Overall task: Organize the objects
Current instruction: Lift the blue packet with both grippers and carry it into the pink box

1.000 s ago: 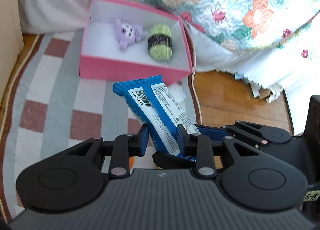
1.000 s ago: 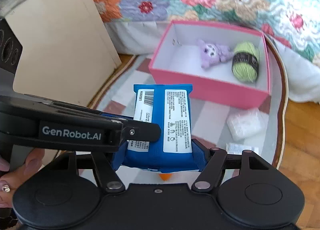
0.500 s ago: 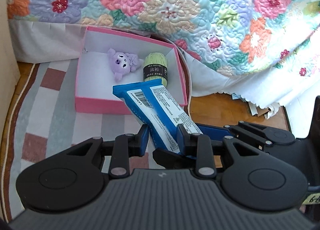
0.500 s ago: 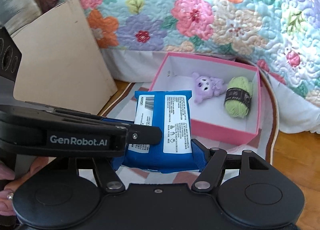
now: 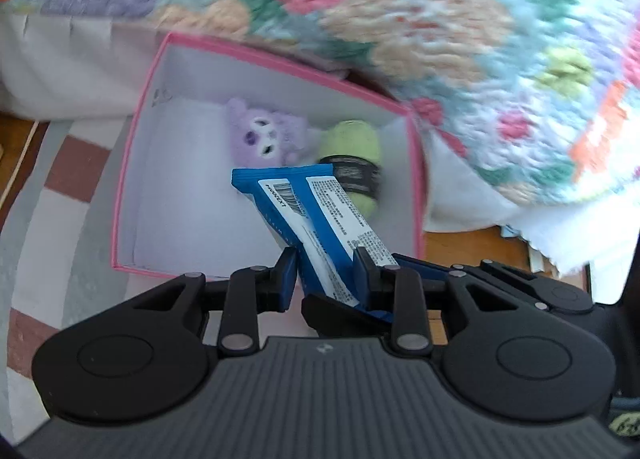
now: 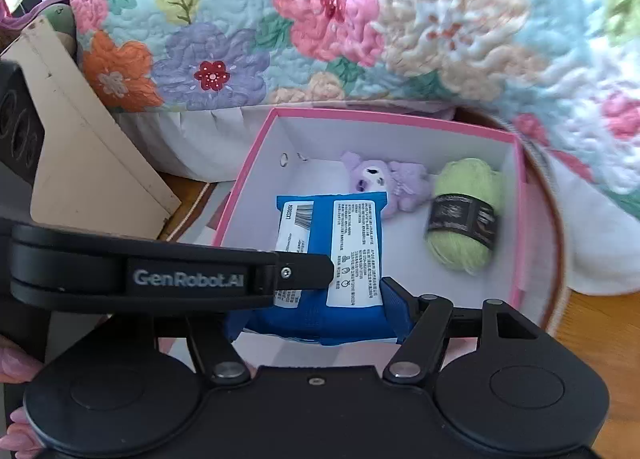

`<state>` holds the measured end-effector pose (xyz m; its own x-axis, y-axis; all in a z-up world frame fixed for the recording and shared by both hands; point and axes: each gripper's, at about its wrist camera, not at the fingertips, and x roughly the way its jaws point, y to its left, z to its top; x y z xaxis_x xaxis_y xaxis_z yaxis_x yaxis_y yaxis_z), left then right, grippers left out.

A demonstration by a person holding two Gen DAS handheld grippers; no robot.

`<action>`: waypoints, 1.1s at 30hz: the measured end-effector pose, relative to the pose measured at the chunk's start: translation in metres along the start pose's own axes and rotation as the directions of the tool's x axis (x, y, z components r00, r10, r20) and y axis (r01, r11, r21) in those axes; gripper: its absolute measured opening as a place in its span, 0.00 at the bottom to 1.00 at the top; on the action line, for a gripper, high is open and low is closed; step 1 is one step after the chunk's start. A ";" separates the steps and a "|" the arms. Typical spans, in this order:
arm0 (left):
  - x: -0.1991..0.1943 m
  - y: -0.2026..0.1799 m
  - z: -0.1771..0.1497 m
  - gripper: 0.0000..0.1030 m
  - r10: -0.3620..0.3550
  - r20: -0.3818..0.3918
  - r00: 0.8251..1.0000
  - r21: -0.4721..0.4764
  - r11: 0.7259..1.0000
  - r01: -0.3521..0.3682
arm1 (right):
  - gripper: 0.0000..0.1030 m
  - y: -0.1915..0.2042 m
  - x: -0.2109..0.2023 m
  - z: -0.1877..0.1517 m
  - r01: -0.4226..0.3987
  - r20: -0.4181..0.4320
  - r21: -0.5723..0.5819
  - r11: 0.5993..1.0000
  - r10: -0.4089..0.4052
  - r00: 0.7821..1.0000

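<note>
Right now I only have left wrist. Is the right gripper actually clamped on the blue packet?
Observer: Yes. In right wrist, the right gripper has the blue packet spanned between its fingers, one finger at each side edge.
Operator: Anything left of the pink box I can't see?
Observer: A beige board stands there, apart from the pink box, with rug edge and floor showing between them.

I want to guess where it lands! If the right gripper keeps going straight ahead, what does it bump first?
Probably the white floor of the pink box, short of the purple plush. The blue packet held by the right gripper would touch first; depth is unclear.
</note>
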<state>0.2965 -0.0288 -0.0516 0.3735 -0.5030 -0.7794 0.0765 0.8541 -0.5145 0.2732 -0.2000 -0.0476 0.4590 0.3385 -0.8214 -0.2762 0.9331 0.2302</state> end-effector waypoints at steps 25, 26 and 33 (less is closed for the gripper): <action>0.099 0.059 0.038 0.27 0.109 -0.180 0.978 -0.120 0.984 -0.131 | 0.65 -0.040 0.152 0.035 -0.208 -0.298 -0.134 0.969 0.161 0.941; 0.102 0.060 0.038 0.27 0.102 -0.185 0.977 -0.126 0.984 -0.126 | 0.65 -0.039 0.155 0.036 -0.195 -0.312 -0.157 0.968 0.139 0.940; 0.100 0.058 0.038 0.28 0.084 -0.129 0.988 -0.114 0.989 -0.099 | 0.63 -0.021 0.160 0.030 -0.048 -0.302 -0.371 0.928 -0.071 0.951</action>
<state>0.3732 -0.0244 -0.1456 0.2566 -0.4420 -0.8595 -0.0669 0.8790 -0.4720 0.3775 -0.1612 -0.1687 0.2014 0.2186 -0.9548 -0.5912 0.8043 0.0594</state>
